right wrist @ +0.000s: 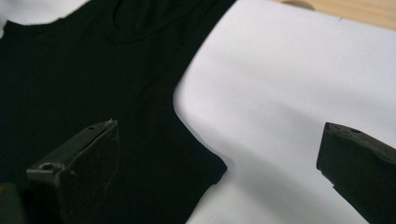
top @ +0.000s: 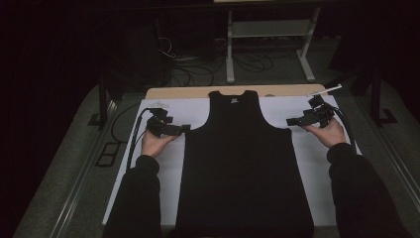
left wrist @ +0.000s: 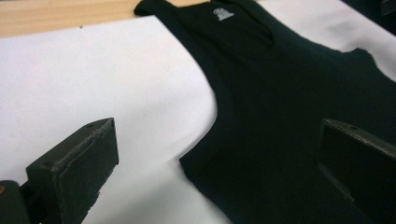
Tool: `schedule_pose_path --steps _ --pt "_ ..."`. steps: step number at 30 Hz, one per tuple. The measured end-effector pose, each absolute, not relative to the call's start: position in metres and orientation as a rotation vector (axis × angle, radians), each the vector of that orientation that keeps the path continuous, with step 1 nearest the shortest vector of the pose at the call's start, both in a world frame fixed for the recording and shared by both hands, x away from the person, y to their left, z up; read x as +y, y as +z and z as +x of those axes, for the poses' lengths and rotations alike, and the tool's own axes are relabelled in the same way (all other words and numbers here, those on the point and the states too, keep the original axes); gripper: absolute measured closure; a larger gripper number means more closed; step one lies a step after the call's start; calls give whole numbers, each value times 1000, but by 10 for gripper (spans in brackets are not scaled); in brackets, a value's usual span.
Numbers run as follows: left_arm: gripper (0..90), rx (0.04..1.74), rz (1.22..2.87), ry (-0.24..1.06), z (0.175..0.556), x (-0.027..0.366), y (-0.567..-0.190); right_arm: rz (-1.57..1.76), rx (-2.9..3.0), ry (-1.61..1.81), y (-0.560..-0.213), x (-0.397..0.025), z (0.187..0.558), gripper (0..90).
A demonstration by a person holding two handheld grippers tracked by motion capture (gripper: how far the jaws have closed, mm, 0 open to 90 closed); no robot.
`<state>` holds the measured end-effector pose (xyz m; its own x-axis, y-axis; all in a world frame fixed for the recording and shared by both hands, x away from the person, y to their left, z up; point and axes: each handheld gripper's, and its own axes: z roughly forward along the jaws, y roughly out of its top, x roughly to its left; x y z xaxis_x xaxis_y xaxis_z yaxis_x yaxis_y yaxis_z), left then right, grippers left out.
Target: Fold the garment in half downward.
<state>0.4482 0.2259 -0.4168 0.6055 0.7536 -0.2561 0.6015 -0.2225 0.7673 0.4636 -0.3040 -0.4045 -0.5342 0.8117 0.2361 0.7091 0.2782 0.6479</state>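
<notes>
High view: both grippers, left (top: 187, 129) and right (top: 288, 121), spread wide, flank the vest (top: 242, 163) underarms; next, I judge, pinch those corners.

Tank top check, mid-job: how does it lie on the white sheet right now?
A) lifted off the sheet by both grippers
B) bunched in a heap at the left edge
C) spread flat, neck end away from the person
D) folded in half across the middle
C: the tank top lies spread flat on the white sheet, straps toward the far edge, with the left gripper and right gripper open at its armholes.
</notes>
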Motion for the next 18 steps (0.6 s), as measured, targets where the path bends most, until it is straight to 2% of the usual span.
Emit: schedule_pose_path --steps 7,18 --pt "0 1098 1948 188 452 223 -426 1464 2422 1096 -413 -306 465 45" --pt "0 1132 2002 138 453 220 -440 1456 2483 1052 -430 -303 461 214"
